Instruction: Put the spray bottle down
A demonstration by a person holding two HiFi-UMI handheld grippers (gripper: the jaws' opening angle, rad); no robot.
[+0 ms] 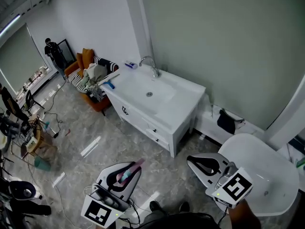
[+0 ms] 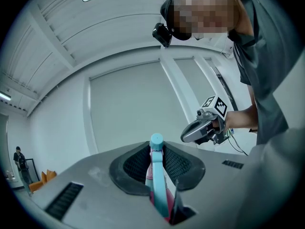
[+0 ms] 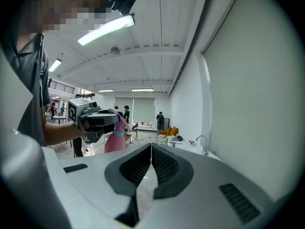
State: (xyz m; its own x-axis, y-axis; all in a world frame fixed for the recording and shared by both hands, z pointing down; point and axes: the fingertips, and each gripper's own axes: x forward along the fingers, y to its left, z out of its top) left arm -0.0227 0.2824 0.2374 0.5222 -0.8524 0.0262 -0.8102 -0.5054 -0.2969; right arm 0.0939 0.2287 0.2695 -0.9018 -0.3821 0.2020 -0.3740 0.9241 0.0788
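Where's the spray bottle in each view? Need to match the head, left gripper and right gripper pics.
Head view: spray bottle low, left of centre, clamped in the left claw.
Left gripper view: bottom centre, nozzle end up, between the jaws.
Right gripper view: left of centre, pink body hanging under the left claw.
Shared landmark: orange armchair.

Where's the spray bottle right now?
The spray bottle is clamped in the left tool, at the head view's lower left, held over the floor in front of the white sink cabinet.
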